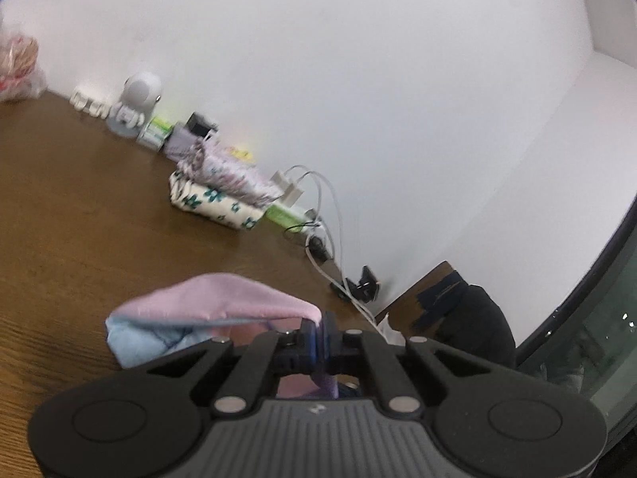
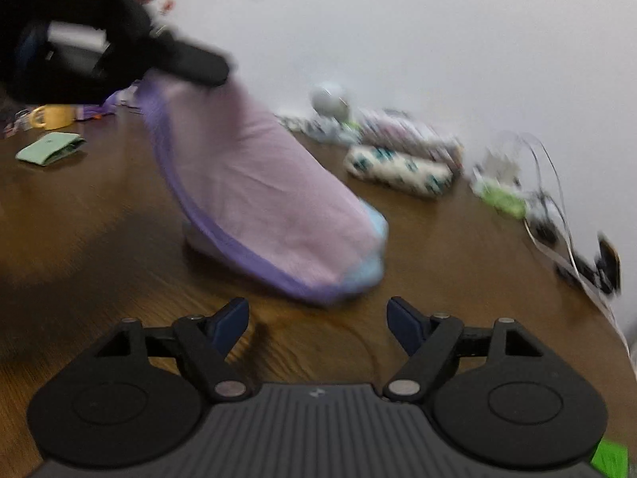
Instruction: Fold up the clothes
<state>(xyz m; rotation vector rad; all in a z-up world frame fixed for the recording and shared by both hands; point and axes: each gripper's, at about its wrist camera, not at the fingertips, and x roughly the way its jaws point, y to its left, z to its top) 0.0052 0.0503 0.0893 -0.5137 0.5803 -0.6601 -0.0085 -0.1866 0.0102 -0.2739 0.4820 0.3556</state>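
Your left tool (image 1: pixel 316 334) is clamped tight on one end of the pink garment (image 2: pixel 258 183), with a fold of pink and purple-edged cloth pinched between its blue pads, and it holds that end up off the tabletop (image 2: pixel 99 239). From the right wrist view the cloth drapes down from the left tool, which sits up and to the left of your right tool, and its lower end, where a light blue lining shows, rests on the wood just ahead of your right tool (image 2: pixel 316 318). Your right tool stands wide with nothing between its pads; the purple hem (image 2: pixel 223 239) lies just in front of its gap. This looks like the lifting stage of a fold: one end raised, the other not yet caught. The next move probably calls for you to bring the right tool forward onto the low end, take the hem or the blue corner squarely between the pads, and close before the left tool carries its end any further, so the cloth stays taut and does not bunch. The pictures are blurred, so I cannot tell exactly how much cloth touches the tabletop. Keep the swing short: the rolled floral cloths (image 2: pixel 402 171) and the charger cables (image 2: pixel 549 183) lie beyond and to the right of your right tool, along the wall.
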